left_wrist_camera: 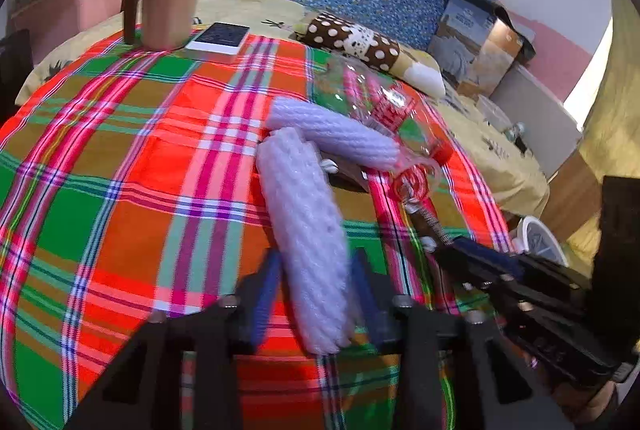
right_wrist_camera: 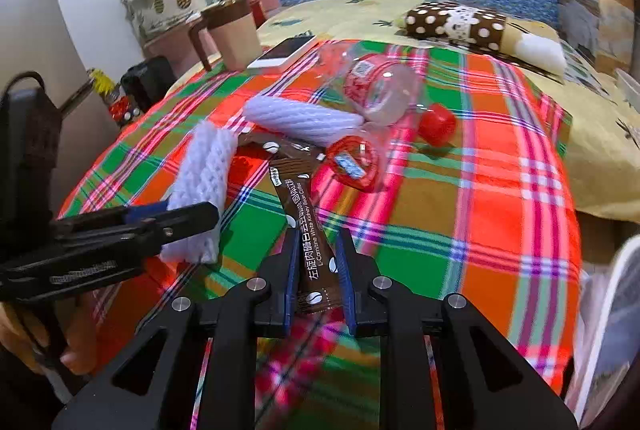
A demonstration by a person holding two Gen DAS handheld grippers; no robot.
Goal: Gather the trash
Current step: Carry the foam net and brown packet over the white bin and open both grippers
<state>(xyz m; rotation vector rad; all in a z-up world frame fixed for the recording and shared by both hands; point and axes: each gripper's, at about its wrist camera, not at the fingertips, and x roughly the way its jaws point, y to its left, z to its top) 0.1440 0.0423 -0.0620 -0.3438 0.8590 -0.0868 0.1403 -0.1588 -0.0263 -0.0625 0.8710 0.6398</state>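
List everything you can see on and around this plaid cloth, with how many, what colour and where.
foam net sleeves: two, white; one between the left gripper's fingers, one across the cloth behind it
coffee sachet: one, brown, in the right gripper
plastic bottle: one, clear with red label, lying mid-cloth
bottle cap: one, red, beside the bottle
plastic wrapper: one, clear and red, by the sachet
mug: one, tan and brown, far corner
phone: one, white, beside the mug
plaid cloth: one, red, green, orange
polka-dot pillow: one, brown, behind the cloth
left gripper: black, blue pads
right gripper: black, blue pads
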